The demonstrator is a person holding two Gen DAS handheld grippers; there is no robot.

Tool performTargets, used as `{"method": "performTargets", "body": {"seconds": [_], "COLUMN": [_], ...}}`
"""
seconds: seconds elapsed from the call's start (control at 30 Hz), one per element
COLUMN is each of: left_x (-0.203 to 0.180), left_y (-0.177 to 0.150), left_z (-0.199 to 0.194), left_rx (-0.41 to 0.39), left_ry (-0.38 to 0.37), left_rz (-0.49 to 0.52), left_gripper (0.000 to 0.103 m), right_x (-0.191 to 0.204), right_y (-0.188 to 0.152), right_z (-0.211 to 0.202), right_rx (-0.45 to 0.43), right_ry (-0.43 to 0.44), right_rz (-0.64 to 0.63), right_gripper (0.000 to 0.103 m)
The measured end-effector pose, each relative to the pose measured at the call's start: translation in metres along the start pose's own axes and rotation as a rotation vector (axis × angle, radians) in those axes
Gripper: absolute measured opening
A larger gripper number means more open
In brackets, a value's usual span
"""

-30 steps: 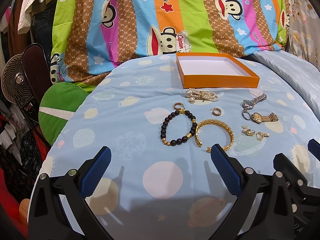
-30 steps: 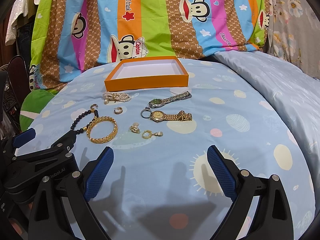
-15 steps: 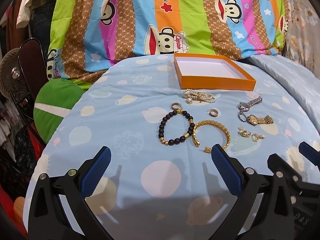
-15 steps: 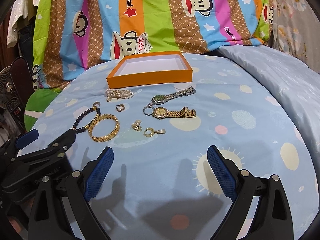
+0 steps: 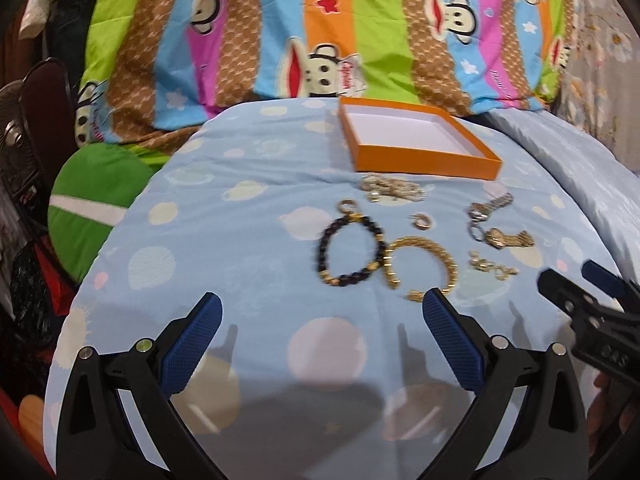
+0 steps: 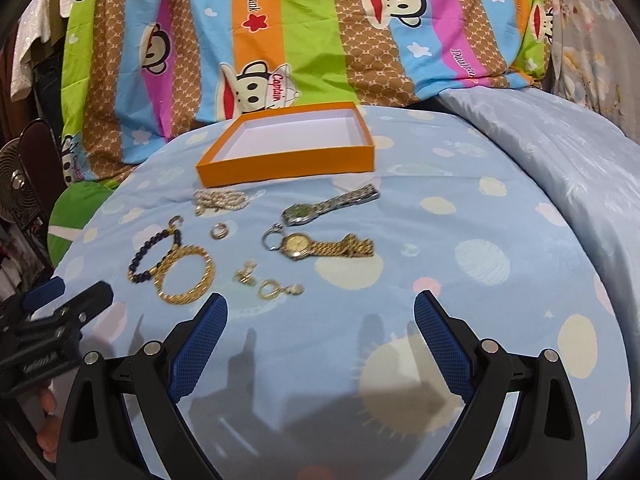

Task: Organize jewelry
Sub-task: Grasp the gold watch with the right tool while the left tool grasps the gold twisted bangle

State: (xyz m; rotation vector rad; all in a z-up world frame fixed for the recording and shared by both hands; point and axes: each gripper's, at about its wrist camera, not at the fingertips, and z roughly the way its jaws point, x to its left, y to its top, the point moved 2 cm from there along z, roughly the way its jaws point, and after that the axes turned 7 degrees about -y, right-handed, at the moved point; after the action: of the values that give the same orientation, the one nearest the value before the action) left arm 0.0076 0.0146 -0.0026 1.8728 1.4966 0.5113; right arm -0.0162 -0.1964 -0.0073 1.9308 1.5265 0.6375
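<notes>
Both grippers are hovering over the blue planet-print bedspread (image 6: 460, 208), jaws spread wide and holding nothing. The left gripper (image 5: 318, 314) is sitting at the 6 o'clock edge of its own view, blue pads (image 5: 192, 344) well apart; the right gripper (image 6: 320, 316) is doing the same in its view (its black frame is also poking into the left view at 4 o'clock).

The jewelry is lying loose on the bedspread, ahead of both grippers. In the right view, the orange box (image 6: 288, 164) is resting open and empty toward 12 o'clock, with the pearl strand (image 6: 220, 200) lying just in front of its near wall. The silver watch (image 6: 328, 204) and gold watch (image 6: 324, 245) are sitting near the centre, one behind the other. Toward 9 o'clock, the dark bead bracelet (image 6: 152, 254) is touching the gold bangle (image 6: 186, 276). A small hoop earring (image 6: 219, 231) is lying between pearls and bangle, and small gold earrings (image 6: 268, 284) are scattered just beyond the right gripper's left finger. The striped monkey-print quilt (image 6: 304, 32) is filling the background.
</notes>
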Motion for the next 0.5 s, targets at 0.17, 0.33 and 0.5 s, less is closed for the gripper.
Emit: {"method": "performTargets", "body": {"seconds": [0.17, 0.33, 0.5], "left_x": [-0.014, 0.003, 0.013], "left_y": [0.0, 0.017, 0.028], "left_z": [0.013, 0.02, 0.025], "left_rx": [0.03, 0.027, 0.015], "left_ry": [-0.001, 0.012, 0.038], "left_rz": [0.048, -0.02, -0.047], "left_gripper": [0.098, 0.098, 0.098], "right_x": [-0.009, -0.013, -0.005], "right_y": [0.005, 0.017, 0.032], "right_z": [0.008, 0.016, 0.03], "right_rx": [0.017, 0.008, 0.01], "right_ry": [-0.001, -0.004, 0.024], "right_rz": [0.013, -0.004, -0.06], "right_gripper": [0.093, 0.091, 0.075]}}
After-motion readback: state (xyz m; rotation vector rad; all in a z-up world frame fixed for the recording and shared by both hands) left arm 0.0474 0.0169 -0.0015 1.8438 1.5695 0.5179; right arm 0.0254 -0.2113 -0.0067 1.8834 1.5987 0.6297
